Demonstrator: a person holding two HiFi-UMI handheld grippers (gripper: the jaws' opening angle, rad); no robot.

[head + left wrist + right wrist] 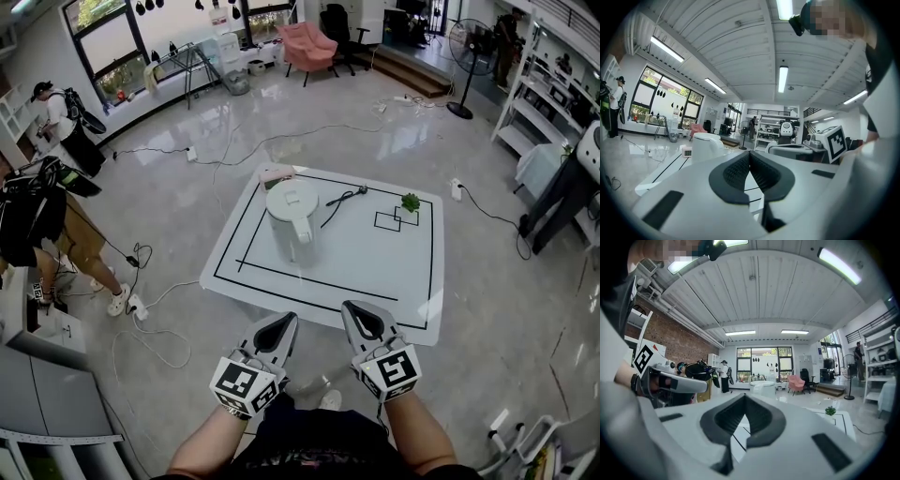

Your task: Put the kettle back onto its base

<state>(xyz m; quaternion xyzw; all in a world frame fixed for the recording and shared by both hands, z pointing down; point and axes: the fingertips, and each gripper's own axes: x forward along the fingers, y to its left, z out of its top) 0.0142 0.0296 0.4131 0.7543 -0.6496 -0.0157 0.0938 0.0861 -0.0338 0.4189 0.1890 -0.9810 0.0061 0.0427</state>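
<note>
A white kettle (292,220) stands upright with its lid shut on the left part of a white mat (412,300) marked with black lines. I cannot make out a separate base. A black cable (345,198) lies on the mat right of the kettle. My left gripper (283,321) and right gripper (355,310) hover side by side over the mat's near edge, both shut and holding nothing. The left gripper view shows the shut jaws (750,155) with the kettle (707,145) beyond them to the left. In the right gripper view the kettle (762,388) stands far ahead of the shut jaws (744,397).
A small green plant (410,202) sits at the mat's far right, next to two small square outlines (387,221). A small pinkish device (277,173) lies behind the kettle. Cables run over the glossy floor. People stand at the left (56,112), and shelving (544,103) lines the right.
</note>
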